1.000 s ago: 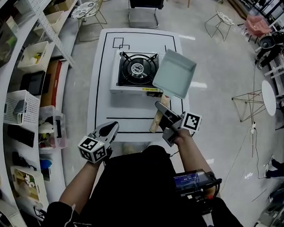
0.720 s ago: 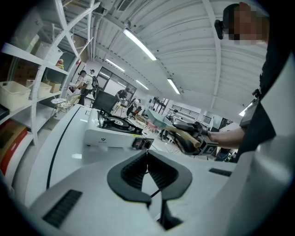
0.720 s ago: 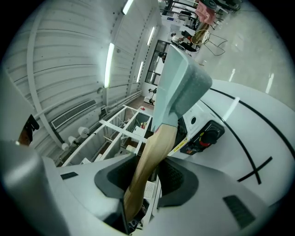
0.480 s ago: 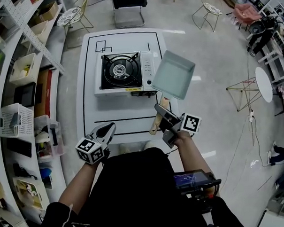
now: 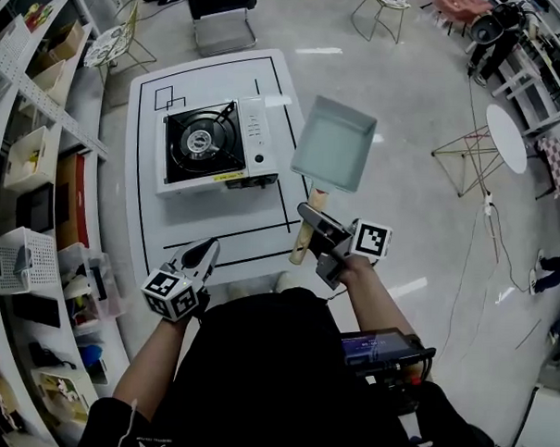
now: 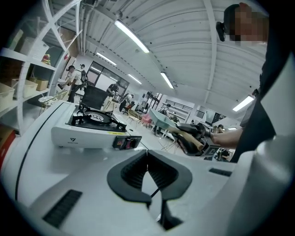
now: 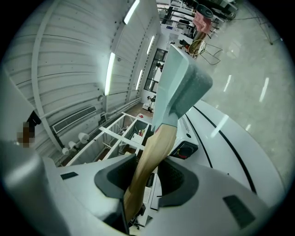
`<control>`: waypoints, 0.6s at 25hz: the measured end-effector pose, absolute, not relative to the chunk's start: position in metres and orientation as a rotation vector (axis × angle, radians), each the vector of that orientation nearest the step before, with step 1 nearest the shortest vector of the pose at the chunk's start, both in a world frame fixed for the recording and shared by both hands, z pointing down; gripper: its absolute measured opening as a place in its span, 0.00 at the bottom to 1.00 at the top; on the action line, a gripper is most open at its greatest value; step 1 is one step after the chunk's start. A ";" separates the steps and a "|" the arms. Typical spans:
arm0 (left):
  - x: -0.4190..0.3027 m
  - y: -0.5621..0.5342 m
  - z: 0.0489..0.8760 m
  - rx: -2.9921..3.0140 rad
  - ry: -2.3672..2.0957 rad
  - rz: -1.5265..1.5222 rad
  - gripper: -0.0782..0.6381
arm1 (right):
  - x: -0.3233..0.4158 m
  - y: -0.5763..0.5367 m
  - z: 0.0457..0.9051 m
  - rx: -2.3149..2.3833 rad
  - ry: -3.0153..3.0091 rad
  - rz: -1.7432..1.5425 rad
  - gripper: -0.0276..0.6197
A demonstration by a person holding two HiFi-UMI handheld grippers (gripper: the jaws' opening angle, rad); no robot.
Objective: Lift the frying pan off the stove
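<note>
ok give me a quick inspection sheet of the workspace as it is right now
surface: white table with black lines marked on it
job's things: stove on the table, burner bare; frying pan off the stove, held in the air to its right
clutter: nothing seen on the table
grippers: right gripper with fingers closed on the pan's wooden handle; left gripper with fingers together, empty, at the table's near edge
cables: one cable across the floor at right
surroundings: shelves of bins at left, chair beyond the table, round table at right
</note>
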State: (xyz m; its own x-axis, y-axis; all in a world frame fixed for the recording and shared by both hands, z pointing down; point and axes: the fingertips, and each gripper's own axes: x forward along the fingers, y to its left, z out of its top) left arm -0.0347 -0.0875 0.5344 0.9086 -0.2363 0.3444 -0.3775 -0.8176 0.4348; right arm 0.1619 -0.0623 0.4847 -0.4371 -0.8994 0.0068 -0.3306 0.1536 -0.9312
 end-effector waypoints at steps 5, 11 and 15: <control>-0.010 -0.082 0.533 2.578 -0.395 0.385 0.12 | 0.179 -0.050 0.486 -1.191 1.842 -1.265 0.30; 0.015 -0.075 0.529 2.596 -0.341 0.399 0.12 | 0.192 -0.039 0.488 -1.193 1.809 -1.265 0.30; 0.023 -0.071 0.532 2.597 -0.333 0.403 0.12 | 0.198 -0.032 0.491 -1.198 1.797 -1.265 0.30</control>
State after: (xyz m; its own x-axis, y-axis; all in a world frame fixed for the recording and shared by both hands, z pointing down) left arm 0.0227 -0.0712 0.5318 0.9267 -0.1595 0.3403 -0.3036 -0.8513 0.4279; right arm 0.1979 -0.0316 0.4913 -0.3896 -0.9210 0.0079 -0.3182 0.1265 -0.9395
